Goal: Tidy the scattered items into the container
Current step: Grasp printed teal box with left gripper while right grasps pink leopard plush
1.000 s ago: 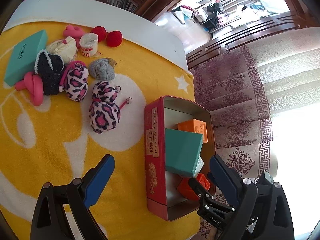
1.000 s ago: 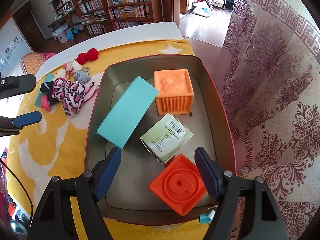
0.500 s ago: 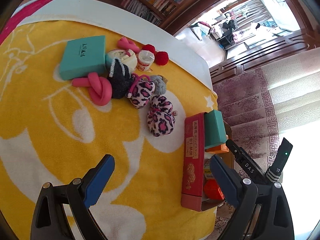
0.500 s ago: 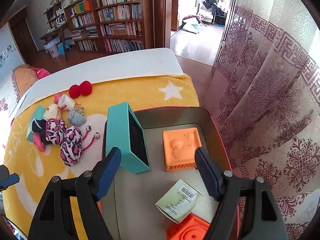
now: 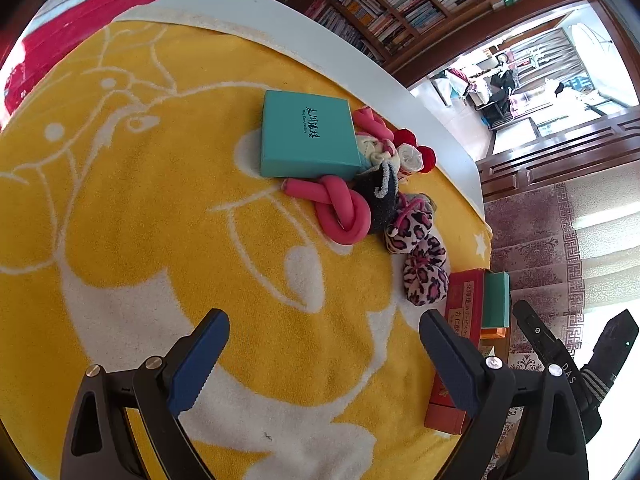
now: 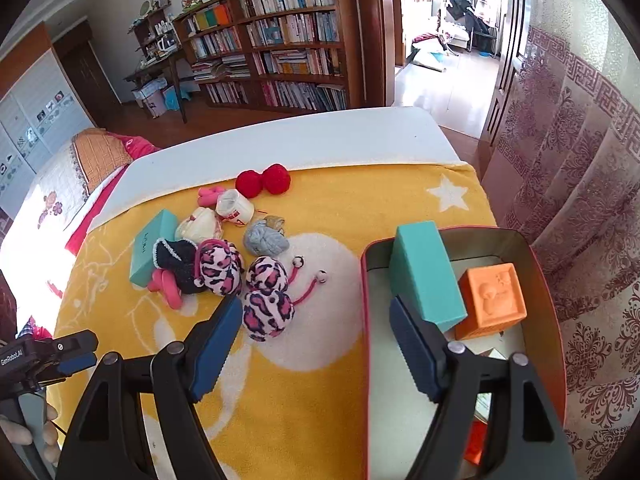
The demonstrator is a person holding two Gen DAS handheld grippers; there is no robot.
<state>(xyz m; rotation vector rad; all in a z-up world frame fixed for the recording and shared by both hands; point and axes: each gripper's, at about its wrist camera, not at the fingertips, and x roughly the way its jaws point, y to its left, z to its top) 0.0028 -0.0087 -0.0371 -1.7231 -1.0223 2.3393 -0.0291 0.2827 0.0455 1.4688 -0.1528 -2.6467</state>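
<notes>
I held my left tongs (image 5: 322,354) spread wide and empty above the yellow blanket (image 5: 160,220), pointed toward the heap of loose things, with nothing between the blue pads. My right tongs (image 6: 316,344) were likewise wide apart and empty, hovering over the left rim of the red tin (image 6: 544,280), one pad above the blanket and the other above the tin's inside. From the right wrist view my left tongs showed low at the left edge, well apart from the pile. The tin sat at the blanket's right side and held a teal box (image 6: 426,274) standing on edge against its left wall, touching an orange cube (image 6: 494,300). Outside it lay a flat teal box (image 5: 308,134), a knotted pink tube (image 5: 340,208), two leopard-print pouches (image 6: 268,296), a grey bundle (image 6: 266,240) and two red pompoms (image 6: 264,179).
</notes>
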